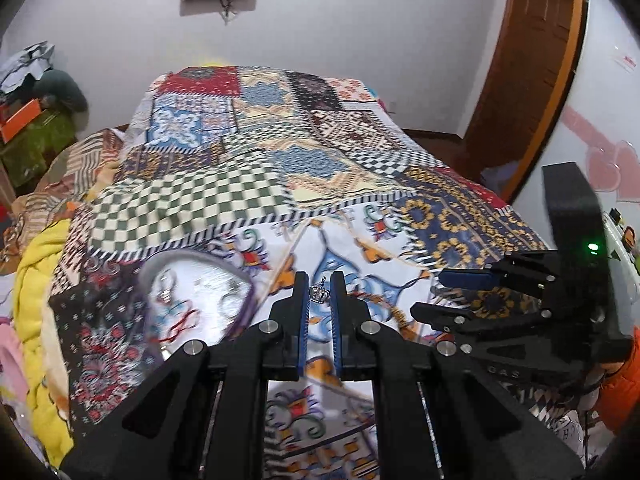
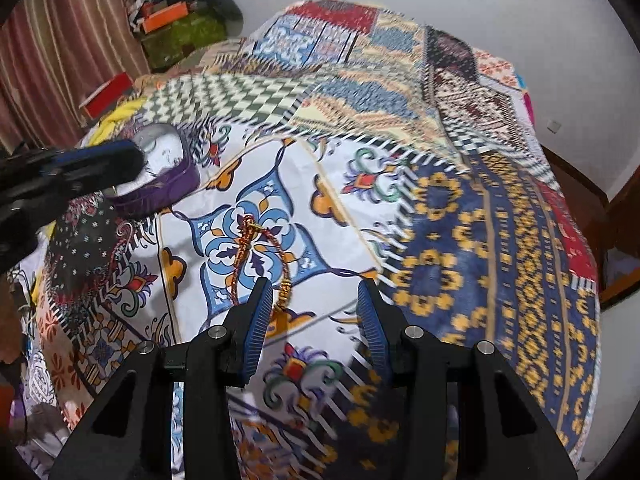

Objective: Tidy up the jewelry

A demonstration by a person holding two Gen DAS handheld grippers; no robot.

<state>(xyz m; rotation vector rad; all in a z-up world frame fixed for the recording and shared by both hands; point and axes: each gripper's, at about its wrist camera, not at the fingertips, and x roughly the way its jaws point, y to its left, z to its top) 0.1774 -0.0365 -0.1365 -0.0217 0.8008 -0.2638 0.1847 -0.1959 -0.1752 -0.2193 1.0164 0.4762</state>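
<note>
Seemingly a tiny silver crown charm [image 1: 319,293] in the narrowed left tool [image 1: 320,300]; right tool [image 2: 316,300] wide.

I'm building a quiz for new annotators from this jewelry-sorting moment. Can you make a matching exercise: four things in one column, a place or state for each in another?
Things:
1. left hand-held gripper
2. right hand-held gripper
3. braided bracelet
4. jewelry box

States:
A. lying on the bedspread
B. lid off, purple rim
C. jaws wide apart, holding nothing
D. pinching a small silver crown charm

Pairs: 1-D, 2-C, 3-A, 4-B
</note>
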